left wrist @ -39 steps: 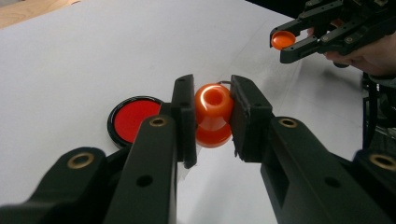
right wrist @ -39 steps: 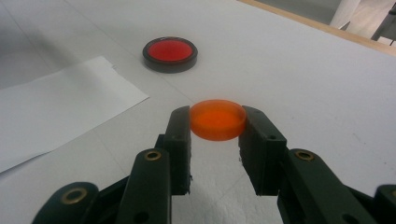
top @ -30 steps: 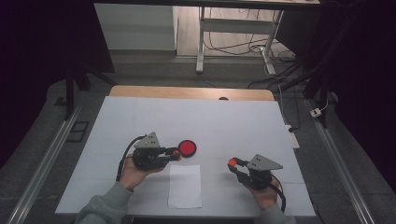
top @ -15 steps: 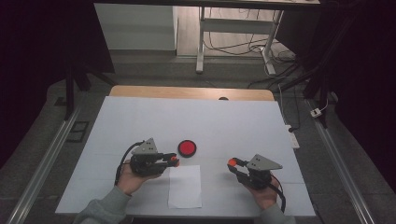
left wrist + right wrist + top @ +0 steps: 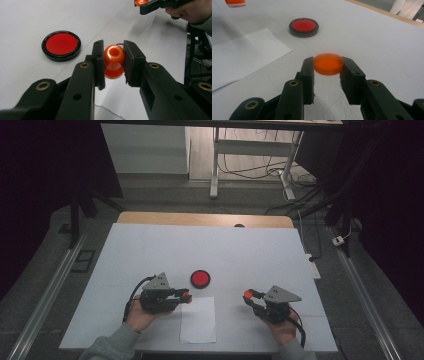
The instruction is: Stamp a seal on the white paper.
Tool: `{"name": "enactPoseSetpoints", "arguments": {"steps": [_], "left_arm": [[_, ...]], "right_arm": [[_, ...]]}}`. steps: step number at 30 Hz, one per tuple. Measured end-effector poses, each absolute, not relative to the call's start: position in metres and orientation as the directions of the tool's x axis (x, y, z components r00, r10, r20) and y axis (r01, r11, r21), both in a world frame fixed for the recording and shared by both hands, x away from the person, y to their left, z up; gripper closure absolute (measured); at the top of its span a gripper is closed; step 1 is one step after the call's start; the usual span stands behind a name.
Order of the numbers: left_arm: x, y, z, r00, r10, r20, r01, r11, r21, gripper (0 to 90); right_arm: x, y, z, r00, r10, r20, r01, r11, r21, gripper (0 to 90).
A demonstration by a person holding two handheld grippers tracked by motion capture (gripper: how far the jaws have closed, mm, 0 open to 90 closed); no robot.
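Both tongs are pinching something orange. From where I sit, the left tongs (image 5: 113, 62) grip an orange stamp handle (image 5: 114, 61), a waisted knob with a hollow top, pressed between the two black jaws. The right tongs (image 5: 328, 66) clamp a flat orange cap (image 5: 328, 64) by its rim, disc face up and level.

On the high view I read the left tongs (image 5: 186, 296) at the upper left corner of the white paper sheet (image 5: 198, 319), and the right tongs (image 5: 247, 294) well off to the sheet's right. A red ink pad (image 5: 200, 278) in a black ring sits on the white counter (image 5: 225, 250) just beyond the sheet, between the two hands but clearly nearer my left.

I judge the stamp is uncapped and ready for inking or pressing. What matters: the pad lies ahead and slightly to the right of the left tongs, and the sheet is just beside them toward me. The handle's long axis runs roughly upright, so a short move followed by a straight push down should do. My right hand (image 5: 280, 327) only needs to hold the cap aside.
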State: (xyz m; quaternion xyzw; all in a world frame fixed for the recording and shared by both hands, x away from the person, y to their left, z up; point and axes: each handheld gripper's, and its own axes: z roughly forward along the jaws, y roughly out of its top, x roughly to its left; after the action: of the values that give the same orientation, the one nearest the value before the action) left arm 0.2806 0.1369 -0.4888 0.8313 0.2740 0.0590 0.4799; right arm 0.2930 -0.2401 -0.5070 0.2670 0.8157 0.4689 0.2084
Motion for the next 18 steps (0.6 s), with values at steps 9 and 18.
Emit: {"name": "enactPoseSetpoints", "arguments": {"steps": [9, 18], "left_arm": [[0.2805, 0.1326, -0.4942, 0.844, 0.51, -0.163, 0.404, -0.407, 0.819, 72.2], [0.2796, 0.1291, -0.4988, 0.848, 0.503, -0.167, 0.408, -0.418, 0.811, 72.2]], "right_arm": [[0.2929, -0.2395, -0.5076, -0.77, 0.632, -0.084, 0.246, 0.417, 0.875, 64.4], [0.2928, -0.2398, -0.5074, -0.771, 0.632, -0.083, 0.246, 0.415, 0.876, 64.4]]}}
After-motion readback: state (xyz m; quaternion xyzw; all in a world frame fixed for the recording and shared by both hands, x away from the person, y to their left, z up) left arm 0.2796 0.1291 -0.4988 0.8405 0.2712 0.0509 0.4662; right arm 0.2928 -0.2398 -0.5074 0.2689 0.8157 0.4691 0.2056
